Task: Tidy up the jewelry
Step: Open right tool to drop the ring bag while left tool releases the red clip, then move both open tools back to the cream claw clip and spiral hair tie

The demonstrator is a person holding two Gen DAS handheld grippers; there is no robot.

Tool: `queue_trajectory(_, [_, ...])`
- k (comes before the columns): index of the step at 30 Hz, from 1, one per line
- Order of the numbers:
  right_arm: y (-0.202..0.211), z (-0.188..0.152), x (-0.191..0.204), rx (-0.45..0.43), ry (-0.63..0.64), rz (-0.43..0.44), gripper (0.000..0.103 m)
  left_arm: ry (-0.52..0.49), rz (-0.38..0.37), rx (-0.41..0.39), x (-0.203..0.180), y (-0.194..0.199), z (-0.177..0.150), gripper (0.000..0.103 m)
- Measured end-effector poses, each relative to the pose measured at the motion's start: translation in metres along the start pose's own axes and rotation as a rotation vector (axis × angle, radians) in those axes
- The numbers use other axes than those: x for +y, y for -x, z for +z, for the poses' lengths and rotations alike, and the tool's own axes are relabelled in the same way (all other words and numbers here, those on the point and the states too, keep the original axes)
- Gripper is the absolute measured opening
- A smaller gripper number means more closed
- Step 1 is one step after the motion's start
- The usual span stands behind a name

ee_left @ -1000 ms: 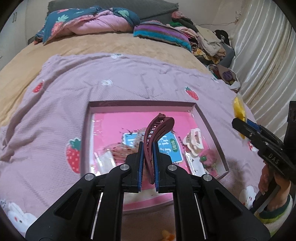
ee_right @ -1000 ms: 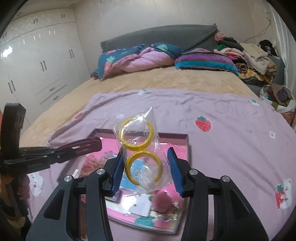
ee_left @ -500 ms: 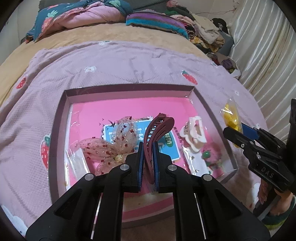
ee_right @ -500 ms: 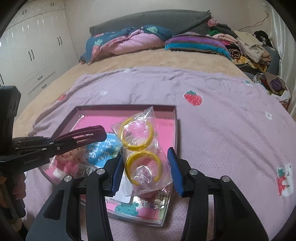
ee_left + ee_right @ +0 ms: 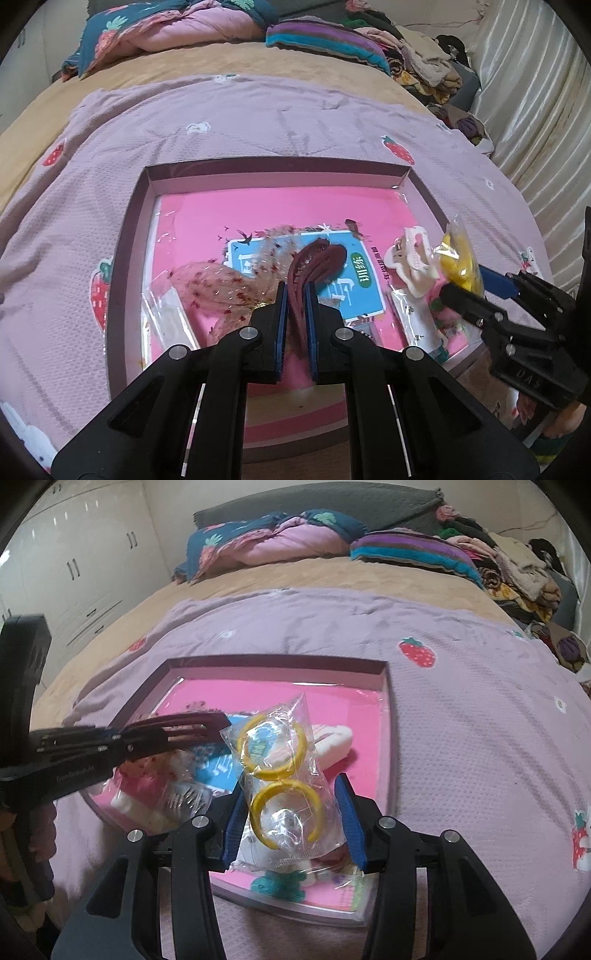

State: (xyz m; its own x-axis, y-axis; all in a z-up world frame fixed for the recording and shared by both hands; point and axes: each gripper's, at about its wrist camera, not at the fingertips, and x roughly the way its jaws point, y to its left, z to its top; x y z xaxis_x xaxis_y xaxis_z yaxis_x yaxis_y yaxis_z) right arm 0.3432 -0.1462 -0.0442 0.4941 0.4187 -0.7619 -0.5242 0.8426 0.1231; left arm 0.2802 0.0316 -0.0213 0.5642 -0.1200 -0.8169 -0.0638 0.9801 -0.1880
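Observation:
My left gripper (image 5: pixel 294 295) is shut on a dark maroon hair clip (image 5: pixel 314 264), which hangs over the middle of a shallow pink-lined box (image 5: pixel 273 168) on the bed. My right gripper (image 5: pixel 291 794) is shut on a clear bag of yellow rings (image 5: pixel 280 771), held above the box's near right part (image 5: pixel 386 716). In the left wrist view that bag (image 5: pixel 458 258) shows at the right, over the box's right rim. Inside the box lie a sheer red-speckled bow (image 5: pixel 221 284), a cream claw clip (image 5: pixel 415 254), a blue card (image 5: pixel 354 273) and other small packets.
The box rests on a lilac strawberry-print blanket (image 5: pixel 258 122) over a tan bed. Folded quilts (image 5: pixel 277 542) and a clothes pile (image 5: pixel 517 572) lie at the head end. White wardrobes (image 5: pixel 74 572) stand left; a curtain (image 5: pixel 535 92) hangs right.
Both grippers have sunk toward the box, which now looks larger and closer. The maroon clip and the bag of rings stay gripped as before.

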Motion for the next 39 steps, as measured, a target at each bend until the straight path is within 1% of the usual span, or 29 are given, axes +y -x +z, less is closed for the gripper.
queue_trajectory(5, [-0.003, -0.002, 0.008, 0.017, 0.029, 0.010, 0.047, 0.005, 0.004, 0.001, 0.002, 0.002, -0.001, 0.003])
queue_trajectory(10, [-0.001, -0.002, 0.009, 0.019, 0.027, 0.014, 0.048, 0.004, 0.010, -0.007, 0.001, 0.008, -0.003, 0.003])
queue_trajectory(12, [0.001, -0.002, 0.009, 0.016, 0.025, 0.019, 0.050, 0.005, 0.011, -0.010, 0.002, 0.010, -0.002, 0.003])
queue_trajectory(14, [0.004, -0.001, 0.009, 0.005, 0.019, 0.024, 0.055, 0.004, 0.014, -0.013, 0.001, 0.012, -0.003, 0.003])
queue_trajectory(18, [0.013, 0.001, 0.009, -0.016, 0.013, 0.023, 0.060, 0.002, 0.017, -0.023, 0.000, 0.019, -0.003, 0.003])
queue_trajectory(21, [0.024, 0.003, 0.007, -0.041, 0.003, 0.024, 0.067, 0.002, 0.017, -0.033, -0.001, 0.025, -0.002, 0.003])
queue_trajectory(23, [0.033, 0.005, 0.008, -0.067, 0.002, 0.017, 0.074, 0.001, 0.018, -0.041, -0.002, 0.030, -0.002, 0.004])
queue_trajectory(25, [0.044, 0.007, 0.009, -0.094, 0.002, 0.012, 0.077, 0.000, 0.018, -0.050, -0.003, 0.037, -0.002, 0.005])
queue_trajectory(27, [0.055, 0.008, 0.009, -0.118, -0.006, 0.012, 0.080, -0.001, 0.017, -0.061, -0.006, 0.043, -0.003, 0.010])
queue_trajectory(29, [0.066, 0.009, 0.010, -0.142, -0.011, 0.017, 0.085, -0.004, 0.014, -0.073, -0.008, 0.052, -0.004, 0.013])
queue_trajectory(32, [0.085, 0.009, 0.015, -0.179, -0.019, 0.023, 0.088, -0.013, 0.006, -0.094, -0.013, 0.065, -0.006, 0.015])
queue_trajectory(34, [0.098, 0.006, 0.018, -0.207, -0.026, 0.030, 0.090, -0.019, 0.000, -0.117, -0.015, 0.077, -0.007, 0.022])
queue_trajectory(36, [0.110, 0.001, 0.020, -0.227, -0.037, 0.036, 0.092, -0.031, 0.009, -0.141, -0.017, 0.088, -0.011, 0.038])
queue_trajectory(38, [0.121, -0.004, 0.023, -0.240, -0.038, 0.038, 0.092, -0.042, 0.017, -0.156, -0.019, 0.096, -0.014, 0.041])
queue_trajectory(39, [0.128, -0.008, 0.025, -0.247, -0.037, 0.033, 0.093, -0.045, 0.017, -0.165, -0.020, 0.102, -0.018, 0.046])
